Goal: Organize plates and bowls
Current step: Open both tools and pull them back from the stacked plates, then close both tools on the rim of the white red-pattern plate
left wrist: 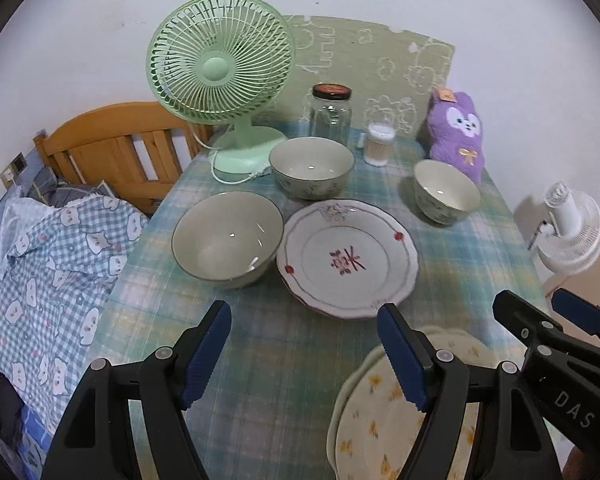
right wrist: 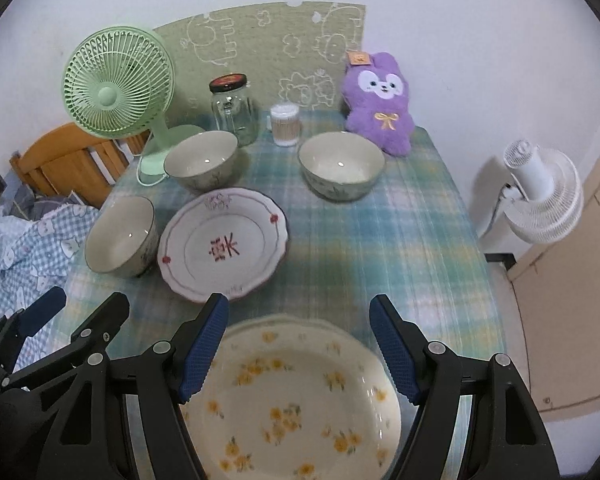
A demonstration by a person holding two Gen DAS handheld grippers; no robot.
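A white plate with a red character (left wrist: 348,258) (right wrist: 224,244) lies mid-table. A cream plate with yellow flowers (left wrist: 380,420) (right wrist: 292,400) lies at the near edge. Three pale bowls stand around: one left of the red plate (left wrist: 228,236) (right wrist: 120,236), one behind it (left wrist: 312,166) (right wrist: 202,164), one at the right (left wrist: 446,190) (right wrist: 342,164). My left gripper (left wrist: 304,356) is open and empty above the cloth, left of the flowered plate. My right gripper (right wrist: 298,350) is open and empty above the flowered plate.
A green fan (left wrist: 220,60) (right wrist: 118,82), a glass jar (left wrist: 331,114) (right wrist: 234,110), a cotton-swab cup (left wrist: 379,144) (right wrist: 285,124) and a purple plush (left wrist: 458,132) (right wrist: 380,100) stand at the table's back. A bed (left wrist: 52,260) lies left; a white fan (right wrist: 540,196) stands right.
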